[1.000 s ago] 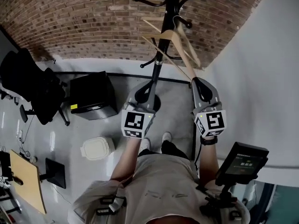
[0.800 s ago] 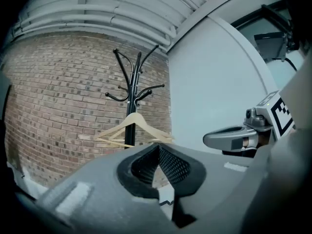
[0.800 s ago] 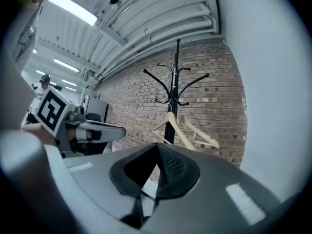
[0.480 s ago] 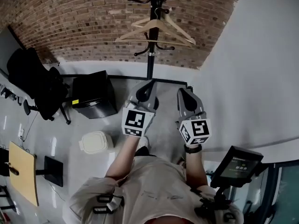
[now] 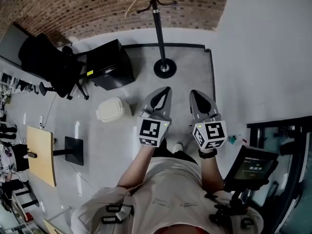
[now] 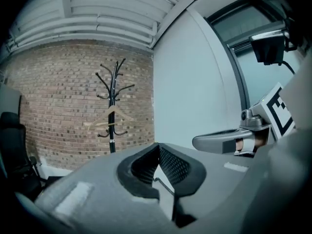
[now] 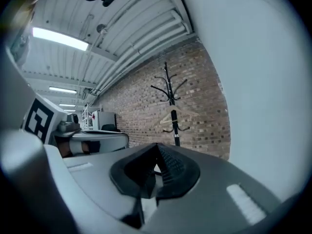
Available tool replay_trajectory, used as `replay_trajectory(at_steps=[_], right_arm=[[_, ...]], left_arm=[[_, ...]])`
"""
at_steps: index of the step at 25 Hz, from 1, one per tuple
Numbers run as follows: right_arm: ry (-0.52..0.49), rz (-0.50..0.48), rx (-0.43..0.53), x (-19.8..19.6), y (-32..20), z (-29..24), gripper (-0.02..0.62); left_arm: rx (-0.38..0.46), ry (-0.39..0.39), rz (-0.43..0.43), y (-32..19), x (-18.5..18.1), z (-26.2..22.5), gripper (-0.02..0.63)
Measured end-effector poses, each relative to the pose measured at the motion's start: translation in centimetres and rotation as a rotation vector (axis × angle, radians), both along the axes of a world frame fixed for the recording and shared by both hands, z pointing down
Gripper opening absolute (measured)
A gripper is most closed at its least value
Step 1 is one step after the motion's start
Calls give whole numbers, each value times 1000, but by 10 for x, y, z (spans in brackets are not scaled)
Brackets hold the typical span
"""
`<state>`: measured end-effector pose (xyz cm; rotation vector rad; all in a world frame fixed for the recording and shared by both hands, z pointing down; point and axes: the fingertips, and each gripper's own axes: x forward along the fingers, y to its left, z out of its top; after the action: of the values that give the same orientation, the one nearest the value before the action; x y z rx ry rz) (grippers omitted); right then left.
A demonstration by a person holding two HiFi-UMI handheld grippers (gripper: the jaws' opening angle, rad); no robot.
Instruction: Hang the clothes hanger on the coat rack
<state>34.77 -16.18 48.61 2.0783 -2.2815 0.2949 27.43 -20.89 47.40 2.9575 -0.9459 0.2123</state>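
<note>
Coat rack (image 5: 157, 27): it stands in the corner with the brick wall (image 5: 92, 6) right behind it. Its round base sits on grey floor (image 5: 183, 84).
Right of the coat rack: the white wall (image 5: 263, 48) runs close past the base and leaves you only a narrow strip.
Left of the coat rack: a black cabinet (image 5: 105, 65) stands near the base, and an office chair (image 5: 48, 65) is farther left.
Your side of the coat rack: the floor from the base back to your grippers is bare. A white lidded bin (image 5: 112, 109) sits left of that lane.
Left gripper (image 5: 168, 88): it is held out in front of your body, nearly level, aimed toward the coat rack and well apart from it. Its jaws are pressed together with nothing between them.
Right gripper (image 5: 193, 92): it is just beside the left one, on the white-wall side, and points the same way. Its jaws are pressed together and empty.
Wooden clothes hanger (image 6: 110, 119): it hangs on the coat rack below the top ring of hooks, with its hook uppermost. Its long bar is level, crosses the pole and runs along the brick wall.
</note>
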Motion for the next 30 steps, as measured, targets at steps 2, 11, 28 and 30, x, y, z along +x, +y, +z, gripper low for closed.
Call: replay_trajectory(at_steps=[2,11,28,30], right_arm=[[71,-13,54,-12,11,-30,5],[188,20,113,-39,23,-88,5],[230,-29,42,-127,0,-90,5],[215,-35,31,-134,0,-80,5]], left_arm=[[59,25,0,11,-7,-30,0],[199,87,-24,30,-52,-99,0],[101,158,-74,10,-124,-95,0],[96,178,-72,10,-132,-94,0]])
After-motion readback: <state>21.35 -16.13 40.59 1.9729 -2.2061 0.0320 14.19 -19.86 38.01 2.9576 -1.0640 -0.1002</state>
